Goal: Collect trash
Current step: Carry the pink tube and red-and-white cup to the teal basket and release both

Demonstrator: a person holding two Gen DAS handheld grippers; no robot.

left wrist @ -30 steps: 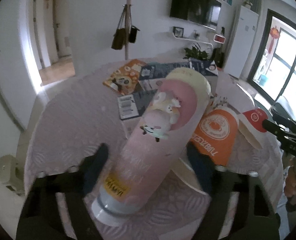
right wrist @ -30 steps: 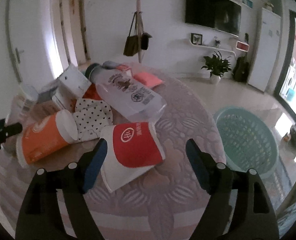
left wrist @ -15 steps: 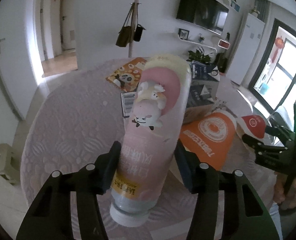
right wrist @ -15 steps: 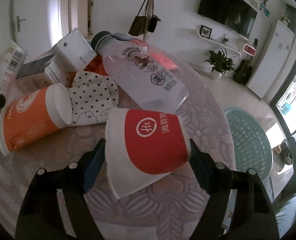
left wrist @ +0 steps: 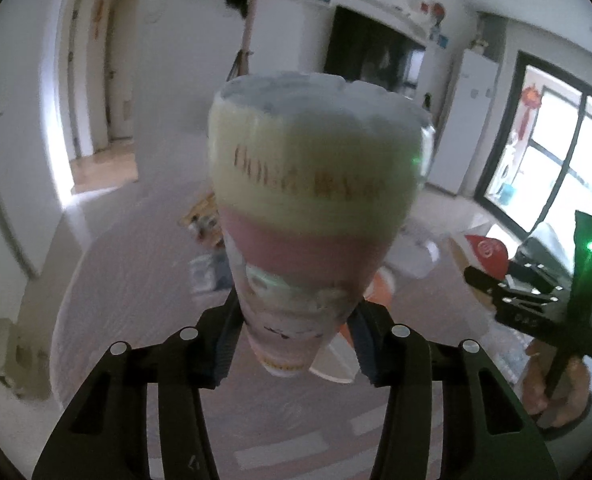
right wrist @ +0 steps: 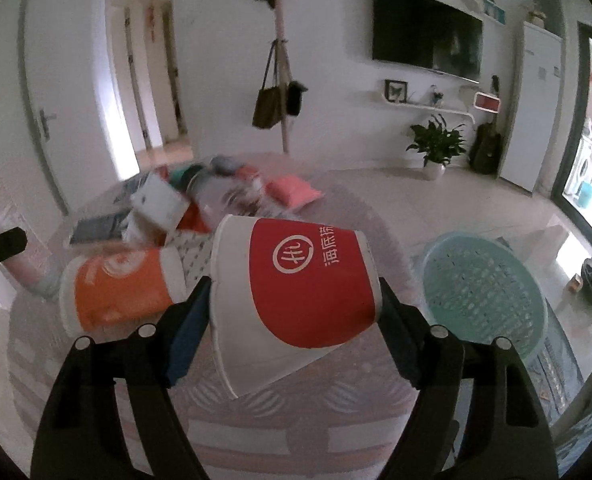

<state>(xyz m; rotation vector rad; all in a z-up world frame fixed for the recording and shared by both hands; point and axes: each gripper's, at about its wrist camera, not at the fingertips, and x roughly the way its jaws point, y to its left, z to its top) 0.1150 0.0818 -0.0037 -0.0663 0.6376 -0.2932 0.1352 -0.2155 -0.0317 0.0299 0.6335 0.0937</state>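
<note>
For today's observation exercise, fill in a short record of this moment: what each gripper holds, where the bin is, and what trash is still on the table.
left gripper: has just been closing, shut on pink bottle, lifted off table
right gripper: shut on red and white cup, held sideways
bin: teal basket on floor, right of table
still on table: orange cup, clear bottle, white box

My left view blurs the pink bottle, which hides most desk litter; its label stays unreadable.
</note>
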